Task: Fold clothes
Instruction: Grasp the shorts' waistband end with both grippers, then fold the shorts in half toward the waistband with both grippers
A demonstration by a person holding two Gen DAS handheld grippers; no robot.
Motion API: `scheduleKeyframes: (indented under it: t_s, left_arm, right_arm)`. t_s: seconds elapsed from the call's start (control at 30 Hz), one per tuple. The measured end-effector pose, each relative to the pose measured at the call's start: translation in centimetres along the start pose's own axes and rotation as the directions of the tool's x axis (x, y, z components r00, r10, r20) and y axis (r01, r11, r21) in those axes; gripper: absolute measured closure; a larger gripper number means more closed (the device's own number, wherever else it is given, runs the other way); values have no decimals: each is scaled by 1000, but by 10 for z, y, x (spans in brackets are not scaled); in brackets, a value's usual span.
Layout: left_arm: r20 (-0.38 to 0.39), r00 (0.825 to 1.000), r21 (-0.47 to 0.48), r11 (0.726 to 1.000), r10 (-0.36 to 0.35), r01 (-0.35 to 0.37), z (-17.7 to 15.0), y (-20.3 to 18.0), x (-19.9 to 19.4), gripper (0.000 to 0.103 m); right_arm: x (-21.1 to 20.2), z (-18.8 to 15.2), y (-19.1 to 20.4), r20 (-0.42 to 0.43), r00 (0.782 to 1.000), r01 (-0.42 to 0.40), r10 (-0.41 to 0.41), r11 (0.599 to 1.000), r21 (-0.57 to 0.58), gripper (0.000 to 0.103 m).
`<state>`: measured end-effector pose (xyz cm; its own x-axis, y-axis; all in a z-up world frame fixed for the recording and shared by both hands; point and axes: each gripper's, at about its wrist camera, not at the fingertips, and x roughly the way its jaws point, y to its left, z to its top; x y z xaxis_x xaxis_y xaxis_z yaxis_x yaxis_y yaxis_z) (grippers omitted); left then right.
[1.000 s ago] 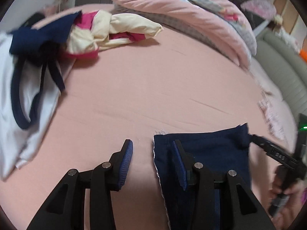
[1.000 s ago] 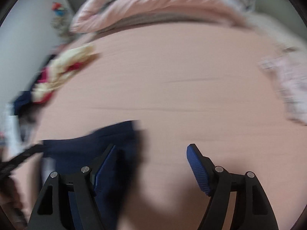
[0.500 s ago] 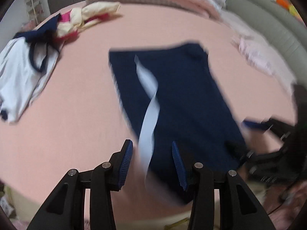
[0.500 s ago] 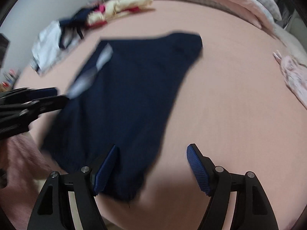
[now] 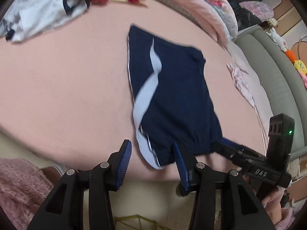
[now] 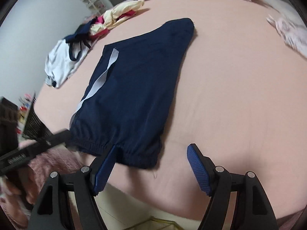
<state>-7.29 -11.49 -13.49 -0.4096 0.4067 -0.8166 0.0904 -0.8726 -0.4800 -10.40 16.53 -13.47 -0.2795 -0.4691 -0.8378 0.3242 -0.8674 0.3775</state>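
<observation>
Navy shorts (image 5: 172,95) with a white side stripe (image 5: 149,84) lie spread on the pink bed, waistband at the near edge; they also show in the right wrist view (image 6: 134,88). My left gripper (image 5: 153,163) is open over the waistband's left corner. My right gripper (image 6: 151,164) is open over the waistband's right corner; its left finger overlaps the waistband. The right gripper also shows in the left wrist view (image 5: 228,147), the left one in the right wrist view (image 6: 49,140).
A white and navy garment (image 6: 63,61) and a yellow-pink garment (image 6: 119,15) lie at the far left of the bed (image 6: 230,95). A pink quilt (image 5: 191,2) is heaped at the back. A pale pink garment (image 5: 239,80) lies to the right.
Both grippers pulled back toward the near bed edge, from over the leg hems to the waistband. The shorts now lie spread flat; both grippers stay open.
</observation>
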Motion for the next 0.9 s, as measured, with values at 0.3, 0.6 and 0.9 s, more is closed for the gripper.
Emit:
scheduleKeyframes:
  t_s: [0.3,0.6,0.9]
  left_arm:
    - [14,988,-149,976,-157,157,-15,5,-2,81]
    - [10,989,-146,978,-146,146,-12,6,17,81]
    - [37,992,-109,986,-120,123,-13,0,6,86]
  right_arm:
    - [17,2,15,-29,999,-25,23,996,-81,57]
    - [18,2,7,-18,996,-91,91,996,11,58]
    - [5,-6,21,24,997,-75,75,997,-3,87]
